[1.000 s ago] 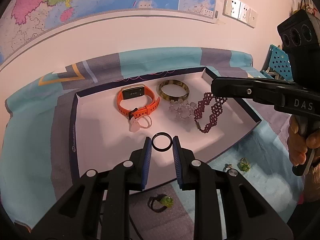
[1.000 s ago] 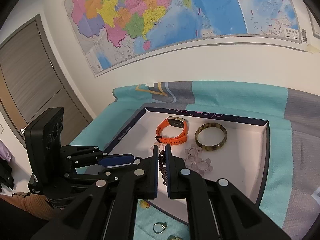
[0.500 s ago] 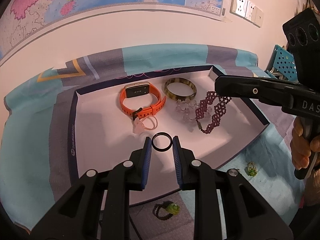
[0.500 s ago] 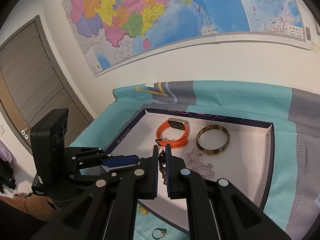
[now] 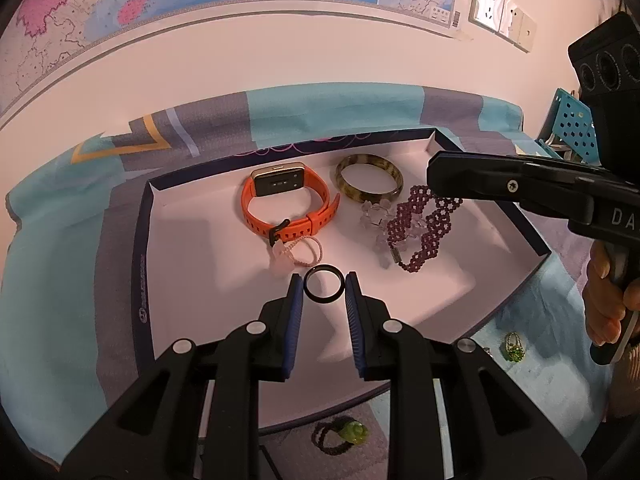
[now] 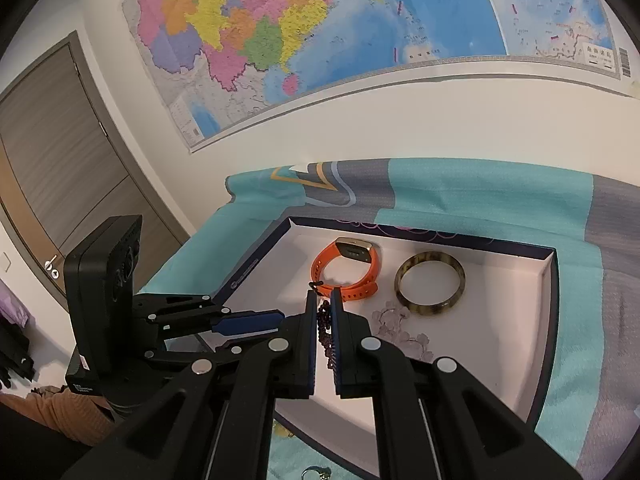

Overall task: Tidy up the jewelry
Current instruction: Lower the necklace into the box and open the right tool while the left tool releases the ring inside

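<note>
A shallow white tray (image 5: 192, 248) with a dark rim lies on the cloth. My left gripper (image 5: 323, 290) is shut on a black ring (image 5: 323, 289), held over the tray's front. My right gripper (image 6: 324, 312) is shut on a purple beaded bracelet (image 5: 420, 228), which hangs over the tray's right part and shows between the pads in the right wrist view (image 6: 325, 328). In the tray lie an orange watch (image 5: 286, 204), a tortoiseshell bangle (image 5: 370, 178), a clear crystal bracelet (image 5: 374, 220) and a pink charm bracelet (image 5: 292, 254).
On the teal and grey cloth (image 5: 52, 280) in front of the tray lie a dark bracelet with a green bead (image 5: 344, 434) and a green ring (image 5: 514, 346). A wall with a map stands behind. A blue perforated basket (image 5: 570, 128) stands at right.
Both grippers have moved forward a little over the tray, each keeping its hold. The purple bracelet has come lower, over the crystal bracelet.
</note>
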A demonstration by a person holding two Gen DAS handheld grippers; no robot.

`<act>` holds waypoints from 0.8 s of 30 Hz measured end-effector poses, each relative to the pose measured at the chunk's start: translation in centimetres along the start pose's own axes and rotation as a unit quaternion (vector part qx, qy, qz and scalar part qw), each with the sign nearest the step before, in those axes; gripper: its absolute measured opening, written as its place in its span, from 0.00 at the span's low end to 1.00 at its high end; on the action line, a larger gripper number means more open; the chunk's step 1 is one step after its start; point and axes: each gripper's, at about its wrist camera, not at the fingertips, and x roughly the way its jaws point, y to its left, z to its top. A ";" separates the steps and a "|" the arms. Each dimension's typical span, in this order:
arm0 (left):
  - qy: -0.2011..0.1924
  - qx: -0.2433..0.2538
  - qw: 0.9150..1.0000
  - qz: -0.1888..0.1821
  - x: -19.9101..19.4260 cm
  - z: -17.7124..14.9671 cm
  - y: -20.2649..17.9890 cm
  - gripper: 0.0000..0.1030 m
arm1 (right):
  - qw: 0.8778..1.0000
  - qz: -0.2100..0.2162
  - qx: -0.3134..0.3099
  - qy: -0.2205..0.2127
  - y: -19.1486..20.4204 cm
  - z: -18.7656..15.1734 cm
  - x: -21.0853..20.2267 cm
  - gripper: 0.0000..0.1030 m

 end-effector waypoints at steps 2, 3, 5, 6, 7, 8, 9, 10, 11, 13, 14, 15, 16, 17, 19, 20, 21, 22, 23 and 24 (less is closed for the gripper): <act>0.002 0.000 1.000 0.001 0.2 0.1 0.0 0.21 | 1.000 0.000 0.001 0.001 -0.1 0.1 0.2 0.05; 0.003 0.000 1.000 0.002 0.2 0.1 0.0 0.21 | 1.000 0.000 0.001 0.001 -0.2 0.1 0.3 0.05; 0.006 -0.002 1.000 0.002 0.5 0.1 0.1 0.21 | 1.000 -0.002 0.001 0.003 -0.3 0.2 0.5 0.05; 0.007 -0.002 1.000 0.002 0.7 0.1 0.1 0.21 | 1.000 -0.002 0.001 0.004 -0.4 0.2 0.5 0.05; 0.009 -0.003 1.000 0.003 0.8 0.2 0.2 0.21 | 1.000 -0.003 0.002 0.005 -0.5 0.2 0.6 0.05; 0.010 -0.004 1.000 0.003 0.9 0.2 0.2 0.21 | 1.000 -0.005 0.004 0.005 -0.6 0.2 0.7 0.05; 0.011 -0.005 1.000 0.003 1.0 0.2 0.2 0.21 | 1.000 -0.006 0.005 0.006 -0.7 0.2 0.8 0.05; 0.013 -0.006 1.000 0.002 1.1 0.2 0.3 0.21 | 1.000 -0.007 0.007 0.007 -0.9 0.2 0.9 0.05; 0.013 -0.006 1.000 0.003 1.2 0.3 0.3 0.21 | 1.000 -0.009 0.010 0.008 -1.1 0.2 1.0 0.05; 0.014 -0.007 1.000 0.004 1.3 0.4 0.3 0.21 | 1.000 -0.012 0.013 0.008 -1.4 0.2 1.1 0.05; 0.015 -0.007 1.000 0.004 1.4 0.4 0.3 0.21 | 1.000 -0.013 0.016 0.008 -1.6 0.1 1.1 0.05; 0.016 -0.007 1.000 0.004 1.5 0.5 0.3 0.21 | 1.000 -0.014 0.017 0.007 -1.8 0.1 1.0 0.05; 0.017 -0.006 1.000 0.004 1.6 0.6 0.3 0.21 | 1.000 -0.016 0.018 0.007 -1.9 0.1 1.0 0.05; 0.018 -0.006 1.000 0.005 1.7 0.6 0.3 0.21 | 1.000 -0.018 0.020 0.006 -2.0 0.1 1.0 0.05; 0.019 -0.005 1.000 0.006 1.8 0.7 0.2 0.21 | 1.000 -0.020 0.023 0.006 -2.3 0.1 1.0 0.05; 0.020 -0.004 1.000 0.007 1.9 0.7 0.1 0.21 | 0.999 -0.022 0.025 0.006 -2.5 0.1 1.0 0.05; 0.021 -0.004 1.000 0.007 2.0 0.7 0.1 0.21 | 0.999 -0.023 0.027 0.007 -2.6 0.1 1.0 0.05; 0.022 -0.004 1.000 0.008 2.1 0.7 0.2 0.21 | 0.999 -0.024 0.030 0.006 -2.8 0.1 1.0 0.05; 0.024 -0.004 1.000 0.008 2.2 0.8 0.1 0.21 | 0.999 -0.026 0.033 0.007 -3.0 0.1 1.0 0.05; 0.025 -0.004 1.000 0.008 2.3 0.7 0.2 0.21 | 0.999 -0.028 0.035 0.007 -3.1 0.1 1.0 0.05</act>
